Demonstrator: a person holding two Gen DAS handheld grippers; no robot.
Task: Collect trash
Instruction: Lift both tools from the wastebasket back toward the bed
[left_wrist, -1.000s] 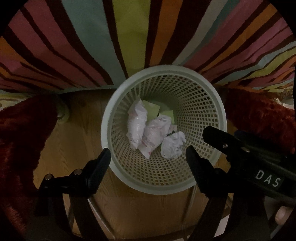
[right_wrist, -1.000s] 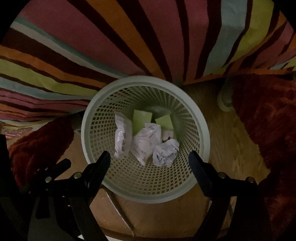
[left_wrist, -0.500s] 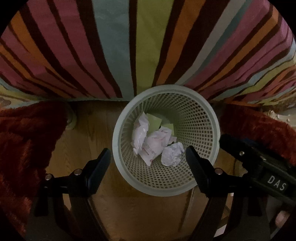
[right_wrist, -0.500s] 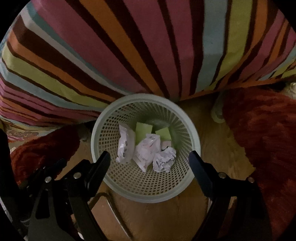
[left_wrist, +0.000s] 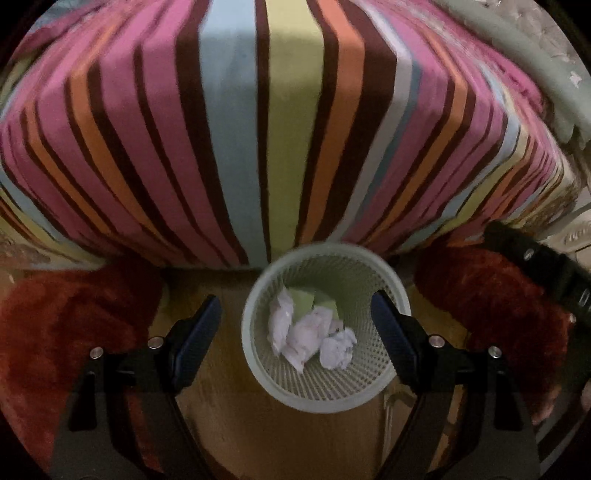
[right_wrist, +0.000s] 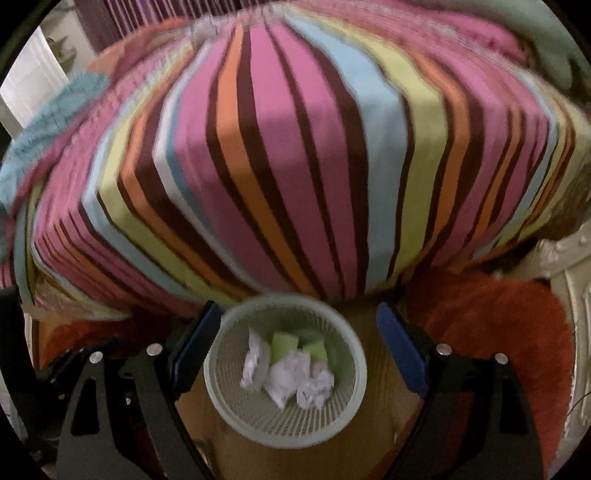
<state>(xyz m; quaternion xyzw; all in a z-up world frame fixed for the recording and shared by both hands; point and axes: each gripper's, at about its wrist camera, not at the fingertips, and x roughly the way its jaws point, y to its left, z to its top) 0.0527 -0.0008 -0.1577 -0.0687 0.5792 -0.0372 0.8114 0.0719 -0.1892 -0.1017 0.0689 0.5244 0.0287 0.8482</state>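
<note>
Hovering spread and empty, left tool (left_wrist: 295, 321) and right tool (right_wrist: 297, 325) over basket (right_wrist: 221, 376); lettering probably unreadable.

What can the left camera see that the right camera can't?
Only the left wrist view shows the other gripper, a black bar crossing its right edge.

Only the right wrist view shows a fluffy blue cloth at upper left and a cream carved piece at right.

Both show the mesh bin on the wooden floor holding crumpled white paper and green pieces, the striped cover, red fuzzy rugs, and open, empty jaws.
</note>
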